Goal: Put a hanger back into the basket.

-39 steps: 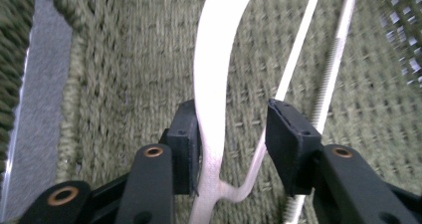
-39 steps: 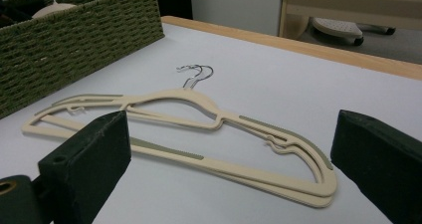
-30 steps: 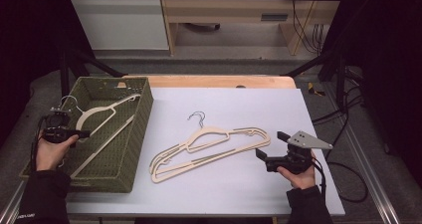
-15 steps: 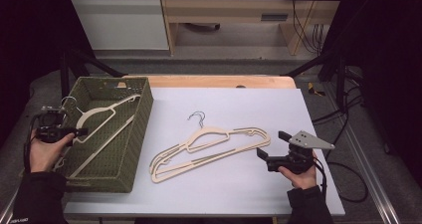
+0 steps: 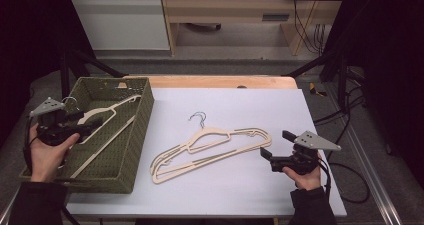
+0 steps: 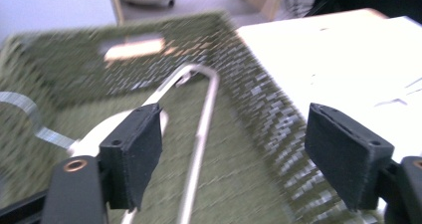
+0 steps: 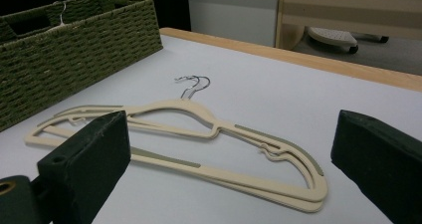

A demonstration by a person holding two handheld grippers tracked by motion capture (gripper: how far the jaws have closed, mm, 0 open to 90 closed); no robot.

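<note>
Light, stiff hangers, slick and thin — best pinched at the neck or shoulder.
Left gripper (image 5: 95,121) fingers, just opening, stand wide and empty over the basketed hanger (image 5: 107,112); right gripper (image 5: 264,152) fingers wide by the stacked hangers (image 5: 210,146).

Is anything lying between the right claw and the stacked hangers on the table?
Nothing visible does. The right claw stands open just short of the stacked hangers, with only bare table between them. The basket sits well off to the side.

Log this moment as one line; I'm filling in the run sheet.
left gripper: jaws just opening, empty, over basket | hanger in basket | right gripper: open beside stacked hangers
</note>
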